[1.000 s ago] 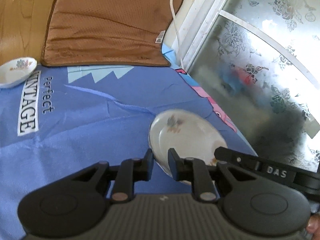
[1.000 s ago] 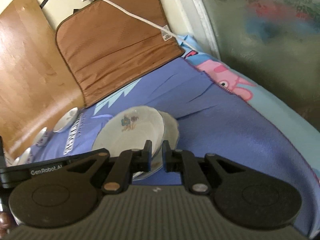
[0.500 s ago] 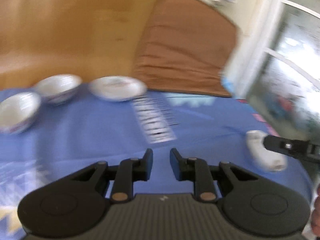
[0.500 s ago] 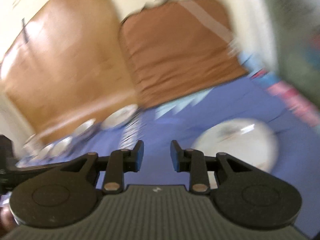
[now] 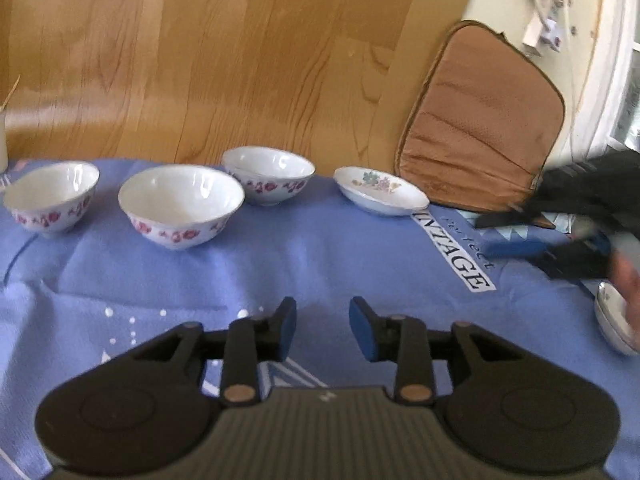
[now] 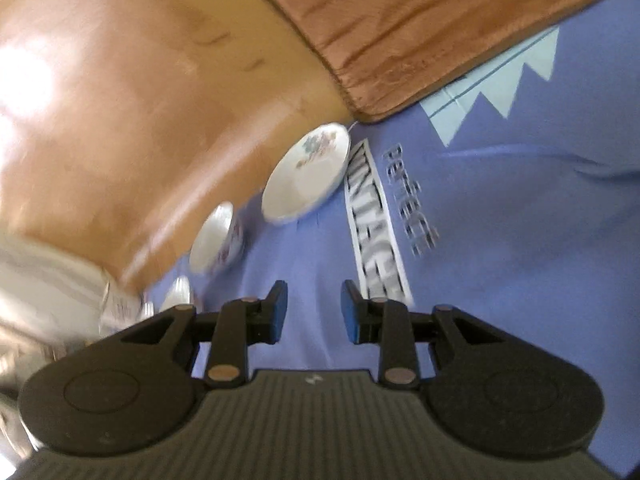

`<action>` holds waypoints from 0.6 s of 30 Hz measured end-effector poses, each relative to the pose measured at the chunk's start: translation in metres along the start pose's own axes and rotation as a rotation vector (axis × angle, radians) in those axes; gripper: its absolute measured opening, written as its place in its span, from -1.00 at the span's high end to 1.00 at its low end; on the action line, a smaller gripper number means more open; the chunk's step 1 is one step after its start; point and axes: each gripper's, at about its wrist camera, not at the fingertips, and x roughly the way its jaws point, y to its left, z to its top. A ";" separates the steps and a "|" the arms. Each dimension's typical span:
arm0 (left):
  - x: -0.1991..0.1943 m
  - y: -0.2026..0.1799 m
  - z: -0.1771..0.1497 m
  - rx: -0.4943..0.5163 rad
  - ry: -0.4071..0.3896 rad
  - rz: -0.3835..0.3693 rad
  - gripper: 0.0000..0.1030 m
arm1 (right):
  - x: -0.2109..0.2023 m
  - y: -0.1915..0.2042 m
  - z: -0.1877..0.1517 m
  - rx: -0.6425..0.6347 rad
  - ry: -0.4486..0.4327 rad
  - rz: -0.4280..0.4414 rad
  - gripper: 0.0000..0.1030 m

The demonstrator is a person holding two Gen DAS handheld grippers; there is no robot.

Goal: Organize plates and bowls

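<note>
Three white bowls with red flowers stand in a row on the blue cloth (image 5: pixel 320 256): a left bowl (image 5: pixel 52 198), a middle bowl (image 5: pixel 180 204) and a right bowl (image 5: pixel 268 174). To their right lies a shallow flowered plate (image 5: pixel 380 192), which the right wrist view shows too as the plate (image 6: pixel 308 174) beside a bowl (image 6: pixel 216 240). Stacked plates (image 5: pixel 614 320) sit at the far right edge. My left gripper (image 5: pixel 322 312) hovers over bare cloth, its jaws opening with nothing between them. My right gripper (image 6: pixel 314 296) is open and empty, and appears blurred as the right gripper (image 5: pixel 560 240).
A wooden board (image 5: pixel 200 60) rises behind the bowls. A brown cushion (image 5: pixel 480 120) leans against it at the right, also the cushion (image 6: pixel 400 20). A white "VINTAGE" label (image 5: pixel 460 256) is printed on the cloth. A hand (image 5: pixel 628 284) shows at the right edge.
Both grippers let go of the plates at the right and swung left toward the row of bowls. Their jaws stand wider apart and hold nothing.
</note>
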 end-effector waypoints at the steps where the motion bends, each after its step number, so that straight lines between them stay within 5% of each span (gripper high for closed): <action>1: -0.003 0.000 -0.001 0.006 -0.013 0.000 0.33 | 0.009 0.001 0.008 0.026 -0.002 -0.008 0.36; 11: -0.002 0.024 0.002 -0.107 -0.015 -0.057 0.31 | 0.076 0.021 0.051 0.022 -0.038 -0.191 0.38; 15: -0.001 0.029 0.002 -0.132 -0.014 -0.071 0.31 | 0.080 0.027 0.052 -0.047 -0.040 -0.244 0.77; 18: -0.001 0.033 0.003 -0.151 -0.022 -0.084 0.31 | 0.065 0.024 0.045 -0.055 -0.017 -0.210 0.77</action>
